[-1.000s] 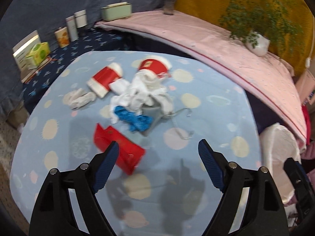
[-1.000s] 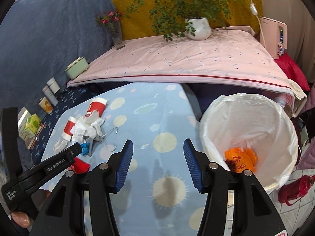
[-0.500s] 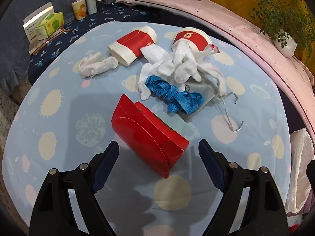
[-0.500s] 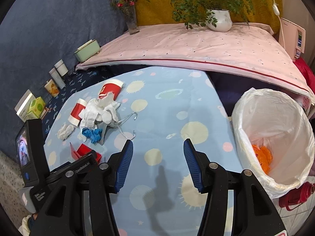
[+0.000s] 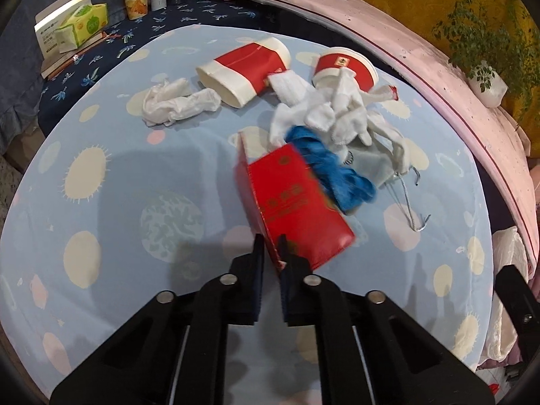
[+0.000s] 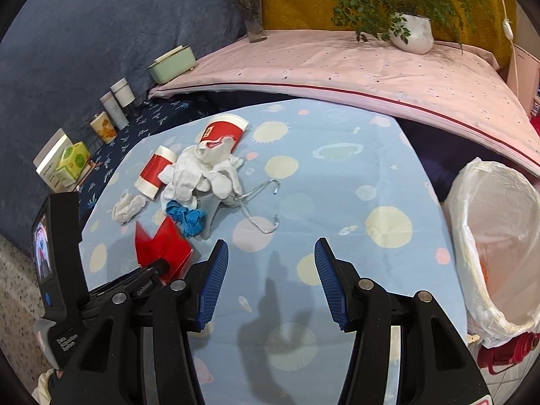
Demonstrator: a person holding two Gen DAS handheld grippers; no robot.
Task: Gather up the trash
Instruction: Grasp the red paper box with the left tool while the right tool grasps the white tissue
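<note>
The left hand-held gripper (image 5: 271, 251) pinches the near corner of the red box (image 5: 293, 202), which is tilted above the counter (image 5: 101, 202), beside the blue tape (image 5: 334, 172). The right hand-held gripper (image 6: 270, 280) hangs spread over the counter, near the bin (image 6: 489, 236). 2 cups (image 5: 249, 67) lie behind.

Both grippers are black plastic with silver screws (ribbed blue pads line the jaws).
</note>
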